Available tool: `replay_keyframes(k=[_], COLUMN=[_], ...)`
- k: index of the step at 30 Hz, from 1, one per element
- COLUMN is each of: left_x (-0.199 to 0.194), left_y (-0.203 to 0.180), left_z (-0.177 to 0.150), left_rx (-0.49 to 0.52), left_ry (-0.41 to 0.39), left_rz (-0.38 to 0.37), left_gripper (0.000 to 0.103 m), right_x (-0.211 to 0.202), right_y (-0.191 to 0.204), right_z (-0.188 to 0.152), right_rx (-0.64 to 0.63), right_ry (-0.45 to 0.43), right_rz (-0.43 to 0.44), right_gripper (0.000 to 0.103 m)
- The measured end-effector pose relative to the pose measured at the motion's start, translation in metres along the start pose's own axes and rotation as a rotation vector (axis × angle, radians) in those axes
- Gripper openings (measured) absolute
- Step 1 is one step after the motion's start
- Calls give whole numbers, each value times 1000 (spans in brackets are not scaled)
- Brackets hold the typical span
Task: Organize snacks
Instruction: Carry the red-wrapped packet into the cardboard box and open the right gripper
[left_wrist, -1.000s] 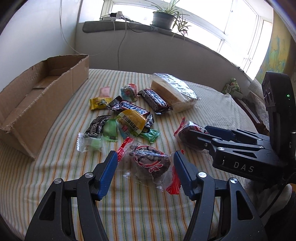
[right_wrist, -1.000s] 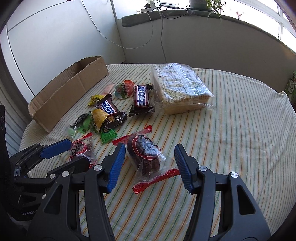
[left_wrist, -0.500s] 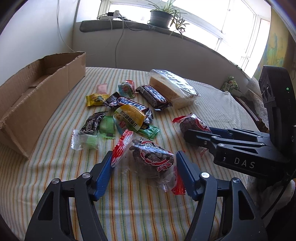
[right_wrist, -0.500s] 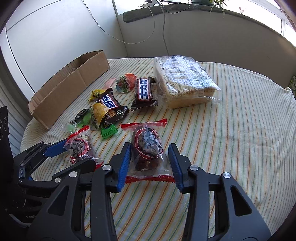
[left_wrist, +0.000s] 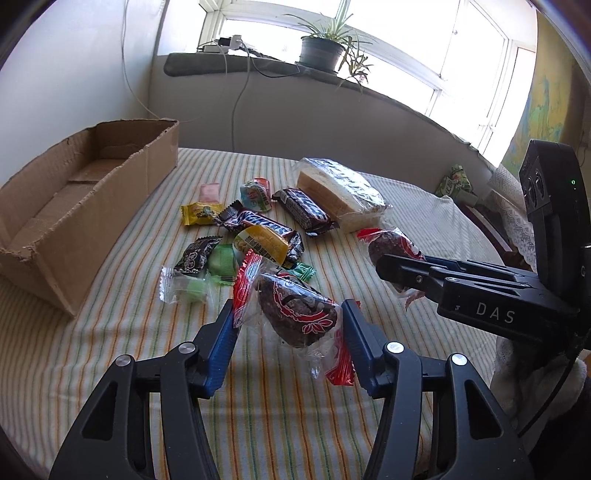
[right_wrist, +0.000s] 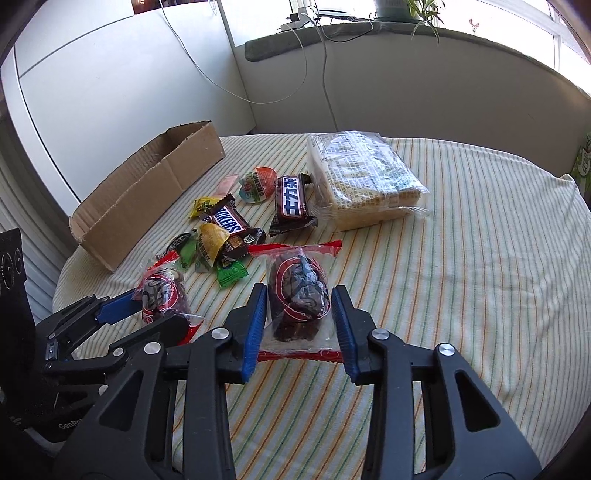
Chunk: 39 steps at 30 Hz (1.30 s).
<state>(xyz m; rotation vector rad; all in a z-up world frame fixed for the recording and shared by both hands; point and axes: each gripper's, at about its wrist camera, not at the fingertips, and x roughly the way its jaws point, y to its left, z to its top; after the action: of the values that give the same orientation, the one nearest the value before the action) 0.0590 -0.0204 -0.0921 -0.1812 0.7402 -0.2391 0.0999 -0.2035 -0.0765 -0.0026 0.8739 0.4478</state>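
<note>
box (left_wrist: 92, 206) left of snack pile (left_wrist: 255, 236) | bread pack (left_wrist: 340, 192) right, all on table (left_wrist: 406, 236)

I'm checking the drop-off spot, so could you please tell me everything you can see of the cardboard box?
The cardboard box is plain brown corrugated card, long, shallow and open-topped, with rough, torn-looking top edges. Its bottom flaps show inside and nothing is seen in it, though the right wrist view hides the interior. It rests flat on the striped tablecloth at the table's left edge, left of the snack pile. No snack and neither tongs touch it.
</note>
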Motion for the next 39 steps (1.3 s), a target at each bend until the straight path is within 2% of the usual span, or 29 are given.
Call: replay_keyframes(k=[8,23,31,39], left_x=[-26,-64,-71,-71], left_y=[17,99,136,153], left_z=[14,38,45,51], left_rx=[-7,-110,-150,-150], left_ry=[-81,-197,-221,-220], left_rz=[37,187,257,306], left_gripper=[55,55,55,55], right_x=[-9,14,42,65], right_y=[24,104,145,171], right_z=[20,77,100,114], right_rx=[-42,-167,-223,-264], right_ry=[-35,-86,-85,-68], right_rz=[30,113,134,138], right_gripper=[37,37,37,37])
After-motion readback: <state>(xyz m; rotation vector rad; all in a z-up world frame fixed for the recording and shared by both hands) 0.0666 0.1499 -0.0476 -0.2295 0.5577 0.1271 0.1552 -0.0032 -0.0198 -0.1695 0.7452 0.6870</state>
